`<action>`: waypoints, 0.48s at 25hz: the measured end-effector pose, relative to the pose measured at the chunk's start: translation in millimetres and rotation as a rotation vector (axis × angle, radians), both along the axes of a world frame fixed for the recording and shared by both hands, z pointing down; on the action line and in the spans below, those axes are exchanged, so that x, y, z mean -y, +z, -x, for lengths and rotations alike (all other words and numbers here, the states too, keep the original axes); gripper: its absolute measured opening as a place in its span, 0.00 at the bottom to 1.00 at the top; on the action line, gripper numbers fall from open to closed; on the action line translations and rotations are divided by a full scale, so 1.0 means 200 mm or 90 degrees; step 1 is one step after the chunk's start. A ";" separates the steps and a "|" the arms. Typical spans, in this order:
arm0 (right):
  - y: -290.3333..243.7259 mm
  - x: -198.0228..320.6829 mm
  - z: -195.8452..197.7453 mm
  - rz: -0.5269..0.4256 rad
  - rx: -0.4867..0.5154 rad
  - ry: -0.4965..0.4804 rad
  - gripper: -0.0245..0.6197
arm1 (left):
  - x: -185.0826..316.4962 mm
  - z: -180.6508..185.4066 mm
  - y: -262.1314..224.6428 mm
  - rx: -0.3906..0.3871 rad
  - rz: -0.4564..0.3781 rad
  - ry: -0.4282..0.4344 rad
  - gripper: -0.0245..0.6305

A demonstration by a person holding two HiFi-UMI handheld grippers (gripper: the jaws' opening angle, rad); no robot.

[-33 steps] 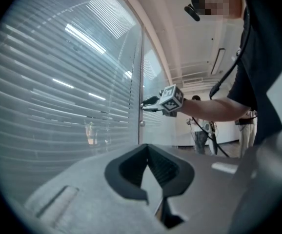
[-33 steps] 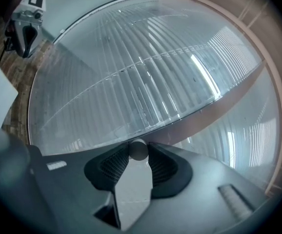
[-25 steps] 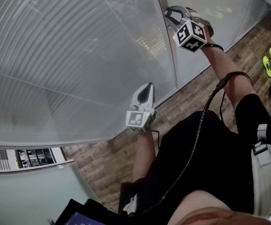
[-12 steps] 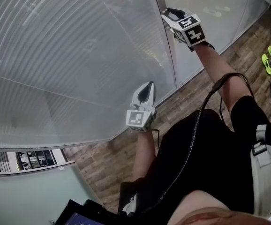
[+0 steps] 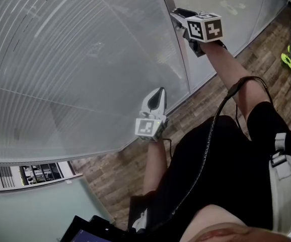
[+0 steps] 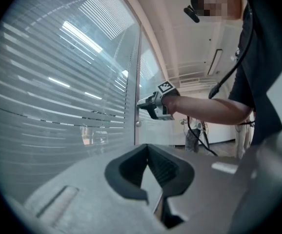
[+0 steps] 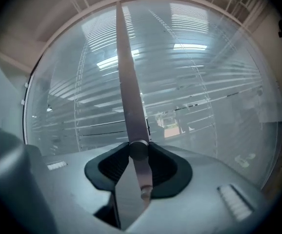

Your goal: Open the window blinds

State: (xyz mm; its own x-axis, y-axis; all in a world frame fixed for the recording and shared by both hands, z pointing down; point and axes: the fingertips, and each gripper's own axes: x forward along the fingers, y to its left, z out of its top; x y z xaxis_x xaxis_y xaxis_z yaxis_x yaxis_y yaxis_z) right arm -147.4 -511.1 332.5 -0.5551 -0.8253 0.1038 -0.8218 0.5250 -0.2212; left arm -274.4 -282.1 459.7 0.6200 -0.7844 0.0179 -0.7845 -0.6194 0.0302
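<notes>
Horizontal slatted blinds [image 5: 75, 59] sit behind the glass of a tall partition, also seen in the left gripper view as blinds [image 6: 58, 96] and in the right gripper view as blinds [image 7: 194, 82]. A metal frame post [image 5: 179, 54] divides the panes. My right gripper [image 5: 179, 16] is held up against that post, shut on a small round knob [image 7: 138, 149] that juts from the post [image 7: 129, 91]. My left gripper [image 5: 157, 92] hovers lower, pointing at the glass without touching it, its jaws shut on nothing. From the left gripper [image 6: 153, 191] the right gripper [image 6: 145, 105] shows at the post.
Wooden floor [image 5: 206, 102] runs along the foot of the glass. Neon-green shoes [image 5: 288, 59] lie at the far right. A black cable [image 5: 221, 120] hangs from the right arm. A dark tablet [image 5: 85, 233] shows at the bottom left, by a pale ledge [image 5: 29, 205].
My right gripper has rolled about its own axis while staying on the knob; its marker cube now shows different faces. The left gripper has not moved.
</notes>
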 end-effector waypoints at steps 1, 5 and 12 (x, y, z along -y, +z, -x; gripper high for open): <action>0.00 0.00 0.00 0.005 0.007 0.001 0.24 | 0.00 0.00 0.00 0.000 0.000 0.000 0.04; -0.02 -0.01 0.01 0.013 0.035 -0.005 0.23 | -0.01 0.01 -0.01 0.001 0.000 -0.003 0.04; -0.03 0.00 0.02 0.015 0.032 -0.019 0.23 | -0.01 -0.05 -0.02 0.010 0.009 -0.007 0.04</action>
